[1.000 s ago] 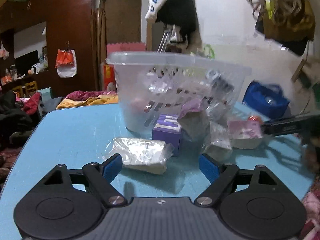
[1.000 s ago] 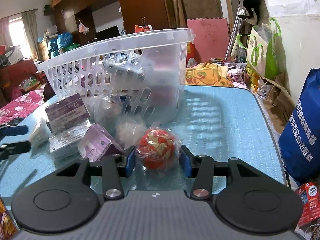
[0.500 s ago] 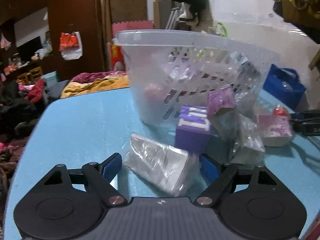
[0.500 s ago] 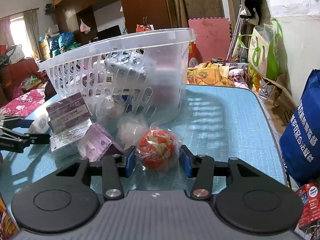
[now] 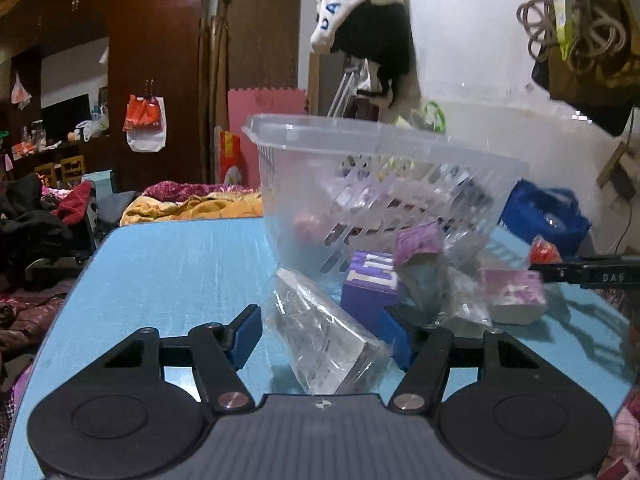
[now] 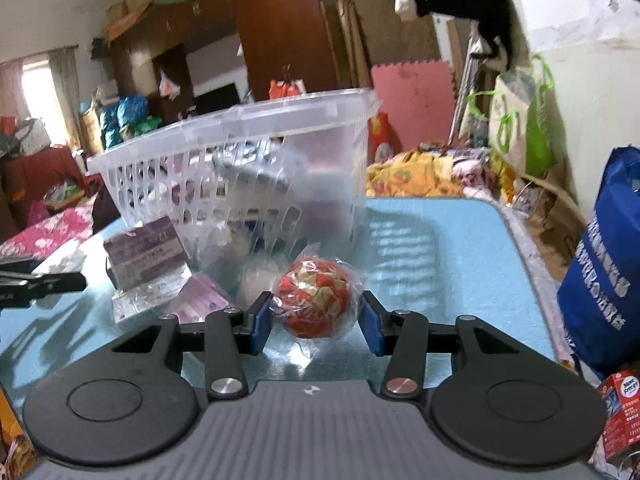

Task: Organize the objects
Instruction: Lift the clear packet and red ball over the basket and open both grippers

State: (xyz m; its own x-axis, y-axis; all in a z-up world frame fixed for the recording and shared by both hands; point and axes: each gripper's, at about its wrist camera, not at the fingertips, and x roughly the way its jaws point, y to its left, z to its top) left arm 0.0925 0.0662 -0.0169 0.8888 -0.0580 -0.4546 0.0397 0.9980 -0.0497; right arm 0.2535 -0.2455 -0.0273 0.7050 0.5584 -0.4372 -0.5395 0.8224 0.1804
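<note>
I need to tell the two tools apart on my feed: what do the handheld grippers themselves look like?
They look the same. The left gripper and the right gripper each have blue finger pads on black linkage arms with silver pivot bolts, two round black discs and a ribbed grey body. No cables, hands or sleeves show.

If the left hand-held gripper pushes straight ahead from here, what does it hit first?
The clear-wrapped packet already between the closing jaws of the left hand-held gripper. Behind that, probably the purple box, then the clear basket, though depth is hard to judge through the fisheye.
</note>
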